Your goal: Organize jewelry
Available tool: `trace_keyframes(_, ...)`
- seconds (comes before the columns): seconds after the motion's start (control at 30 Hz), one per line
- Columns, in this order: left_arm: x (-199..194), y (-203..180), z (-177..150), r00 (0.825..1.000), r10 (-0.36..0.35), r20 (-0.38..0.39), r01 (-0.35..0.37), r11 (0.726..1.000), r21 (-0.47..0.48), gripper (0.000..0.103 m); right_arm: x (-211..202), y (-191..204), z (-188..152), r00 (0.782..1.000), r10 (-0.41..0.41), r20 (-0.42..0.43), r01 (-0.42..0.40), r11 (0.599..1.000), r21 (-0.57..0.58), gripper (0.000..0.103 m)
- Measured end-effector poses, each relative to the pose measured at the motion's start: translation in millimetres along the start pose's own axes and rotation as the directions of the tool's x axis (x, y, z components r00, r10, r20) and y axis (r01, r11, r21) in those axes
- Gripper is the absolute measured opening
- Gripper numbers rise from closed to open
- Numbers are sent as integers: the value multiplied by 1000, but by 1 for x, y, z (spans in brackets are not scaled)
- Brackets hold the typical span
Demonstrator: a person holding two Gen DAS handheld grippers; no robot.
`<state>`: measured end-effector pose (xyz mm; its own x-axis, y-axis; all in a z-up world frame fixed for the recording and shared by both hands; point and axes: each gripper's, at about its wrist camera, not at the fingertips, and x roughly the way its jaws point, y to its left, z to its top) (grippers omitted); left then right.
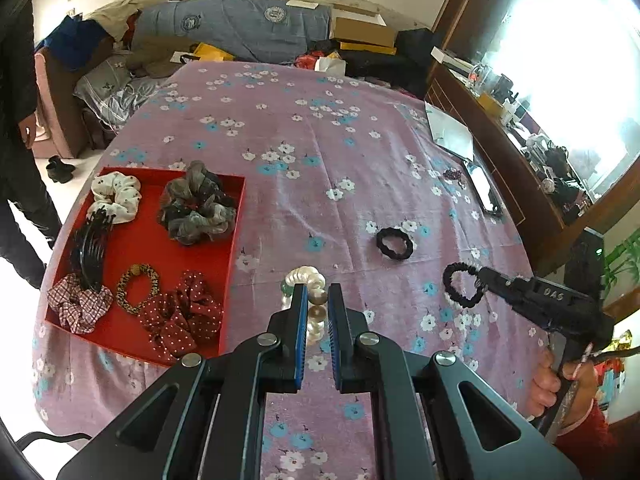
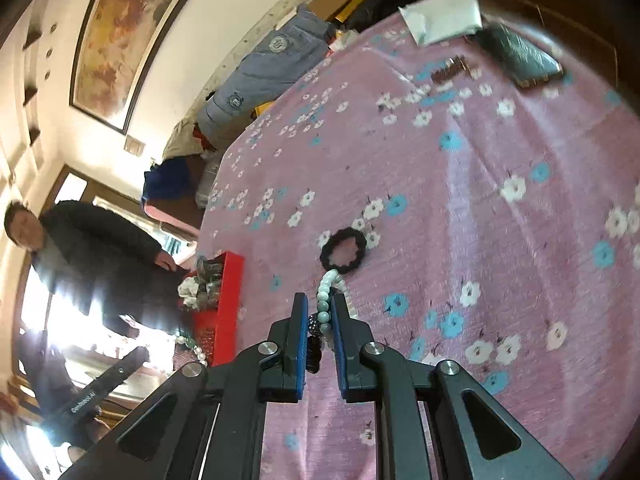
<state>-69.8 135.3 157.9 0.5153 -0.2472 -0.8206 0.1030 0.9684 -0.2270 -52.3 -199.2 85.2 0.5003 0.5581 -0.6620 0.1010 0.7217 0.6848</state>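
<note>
A cluttered bedroom lay behind the work, with a window glaring at the right and a framed painting on the wall. The pink flowered bedspread filled most of both views. At its left edge sat a shallow red tray holding several scrunchies, among them a grey one, a white one and a red dotted one, together with a dark hair comb and a leopard-print hair tie. A man in a dark jacket stood beside the bed near the tray. The left gripper hovered just right of the tray, its fingers a little apart, over a pearl bracelet lying on the spread; whether they touched it could not be told. The right gripper was clamped on a black hair tie, raised off the spread, and in its own view a string of pale beads also ran between the fingers. A black scrunchie lay alone on the spread, well apart from the tray.
</note>
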Motion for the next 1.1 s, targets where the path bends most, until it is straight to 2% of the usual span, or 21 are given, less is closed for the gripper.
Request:
trace_keyframes(0.13, 13, -2, 0, 999, -13, -31, 14, 1000, 13, 9, 11, -29, -9, 995, -94, -24, 96, 994, 58, 13)
trace_keyframes(0.23, 22, -6, 1, 998, -27, -56, 29, 999, 27, 9, 16, -55, -18, 978, -206, -40, 209, 974, 91, 14)
trace_keyframes(0.37, 28, -11, 1, 998, -29, -63, 33, 998, 53, 9, 3, -70, -22, 969, -247, -22, 247, 958, 145, 16)
trace_keyframes(0.43, 30, -13, 1, 997, -33, -67, 37, 998, 59, 9, -10, -70, -20, 954, -300, 18, 294, 945, 144, 29)
trace_keyframes(0.47, 31, -13, 1, 997, -34, -68, 38, 997, 61, 9, -17, -65, -19, 941, -336, 40, 330, 937, 117, 34)
trace_keyframes(0.5, 32, -14, 1, 997, -35, -70, 39, 997, 63, 9, -20, -59, -16, 936, -348, 53, 343, 936, 79, 34)
trace_keyframes(0.57, 34, -14, 0, 996, -38, -75, 43, 997, 63, 9, -20, -36, -13, 941, -333, 61, 336, 941, -46, 34)
trace_keyframes(0.67, 37, -14, -2, 996, -40, -83, 45, 997, 59, 9, 0, -2, -17, 955, -297, 7, 291, 931, -222, 34)
trace_keyframes(0.87, 36, -15, -7, 996, -33, -88, 37, 998, 54, 9, 45, 17, -28, 944, -326, -42, 297, 900, -318, 34)
trace_keyframes(0.93, 35, -14, -8, 996, -30, -87, 35, 998, 50, 9, 51, 12, -31, 925, -379, -32, 347, 876, -334, 31)
trace_keyframes(1.0, 34, -13, -9, 996, -28, -86, 32, 999, 42, 9, 51, 4, -28, 922, -386, -43, 353, 878, -323, 8)
trace_keyframes(1.1, 34, -9, -11, 996, -27, -88, 30, 999, 30, 9, 43, -3, -25, 926, -375, -41, 348, 891, -292, 8)
